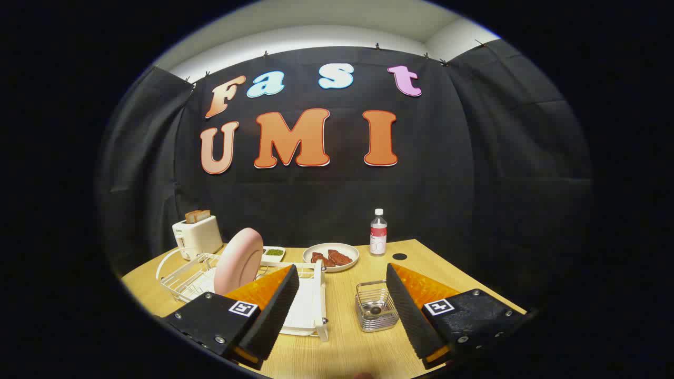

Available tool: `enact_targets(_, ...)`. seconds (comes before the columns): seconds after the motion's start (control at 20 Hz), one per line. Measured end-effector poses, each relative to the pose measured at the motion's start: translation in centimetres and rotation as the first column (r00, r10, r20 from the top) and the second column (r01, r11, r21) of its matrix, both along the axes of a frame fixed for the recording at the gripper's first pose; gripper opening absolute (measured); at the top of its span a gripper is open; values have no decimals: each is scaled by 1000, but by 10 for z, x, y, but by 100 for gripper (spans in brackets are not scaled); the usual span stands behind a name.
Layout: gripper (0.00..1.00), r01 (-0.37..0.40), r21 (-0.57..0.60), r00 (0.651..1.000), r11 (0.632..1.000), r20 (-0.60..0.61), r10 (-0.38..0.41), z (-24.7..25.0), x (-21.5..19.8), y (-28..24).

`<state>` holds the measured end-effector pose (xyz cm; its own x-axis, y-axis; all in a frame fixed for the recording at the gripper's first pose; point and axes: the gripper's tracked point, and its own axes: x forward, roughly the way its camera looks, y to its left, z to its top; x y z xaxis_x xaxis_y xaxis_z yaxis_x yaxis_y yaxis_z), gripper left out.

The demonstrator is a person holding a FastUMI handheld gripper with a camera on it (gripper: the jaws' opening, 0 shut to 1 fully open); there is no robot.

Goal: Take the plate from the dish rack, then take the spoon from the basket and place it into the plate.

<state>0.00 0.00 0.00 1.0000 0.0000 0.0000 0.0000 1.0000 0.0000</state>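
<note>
A pink plate (239,260) stands on edge in the white wire dish rack (189,276) on the wooden table, beyond my left finger (271,302). A small wire basket (376,312) sits just ahead, close to my right finger (408,305), with the bowl of a spoon (375,310) lying inside it. My gripper (342,273) is open, its orange-and-black fingers wide apart and nothing between them. It hovers above the table's near edge, short of both the rack and the basket.
A white toaster (197,237) with toast stands behind the rack. Further back are a small dish of green bits (274,253), a white plate of reddish food (331,257) and a water bottle (378,232). A dark round hole (399,256) marks the table near the bottle.
</note>
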Motion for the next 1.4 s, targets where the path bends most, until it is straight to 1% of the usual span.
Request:
enact_targets(0.1,99,-6,-15,1000,1000,19,7,13,1,-2)
enact_targets(0.2,99,-5,-24,997,1000,76,6,22,-5,-4)
enact_targets(0.3,99,-44,-12,993,999,111,45,22,-10,4)
enact_targets(0.4,99,-22,24,996,999,87,20,9,-17,-5)
enact_targets(0.45,99,-29,35,997,999,71,27,3,-19,-6)
enact_targets(0.65,99,17,21,997,1000,76,-18,-6,-36,-22)
enact_targets(0.9,99,8,35,998,999,61,-10,-10,-42,-20)
enact_targets(1.15,99,-32,58,998,998,63,29,9,-37,1)
enact_targets(1.4,99,-82,44,996,996,20,82,29,-22,47)
